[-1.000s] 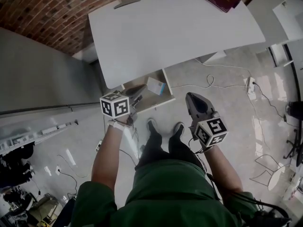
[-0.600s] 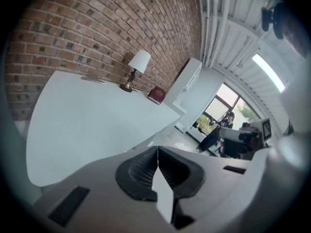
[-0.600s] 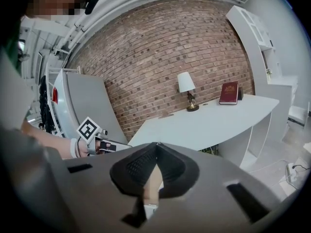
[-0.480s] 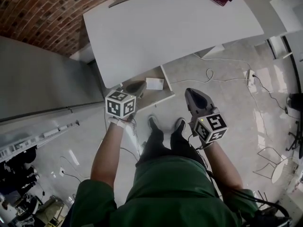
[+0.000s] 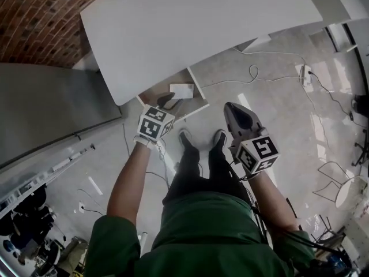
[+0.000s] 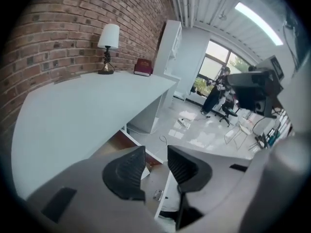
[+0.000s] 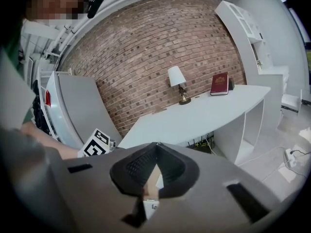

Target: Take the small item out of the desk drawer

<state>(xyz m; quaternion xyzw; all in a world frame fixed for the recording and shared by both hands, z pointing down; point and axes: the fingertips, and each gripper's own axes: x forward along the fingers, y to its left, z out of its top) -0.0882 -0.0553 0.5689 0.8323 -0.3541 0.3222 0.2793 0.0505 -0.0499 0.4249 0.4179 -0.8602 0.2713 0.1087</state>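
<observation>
**A:** What does the head view show?

**B:** One smooth white desk [image 5: 196, 27] stands against a rough red brick wall [image 5: 34, 16], over glossy pale floor tiles [image 5: 277, 97]. Its one drawer [image 5: 151, 92], wood-brown inside, is pulled out. One small flat white box [image 5: 181, 90] lies in it. The left gripper [image 5: 167, 101] points down over the drawer, just beside the box. The right gripper [image 5: 230, 107] hangs apart from it, over the floor.

**A:** And the left gripper view?

**B:** Two ribbed black pads [image 6: 127, 171] are spread. They have just been opening, with nothing between them. One white-shaded lamp [image 6: 108, 47] and one dark red book [image 6: 143, 67] stand on the desk.

**A:** The right gripper view?

**B:** Its jaws are pressed together at the tips and hold nothing. Beyond them are the lamp, the book and the brick wall.
</observation>
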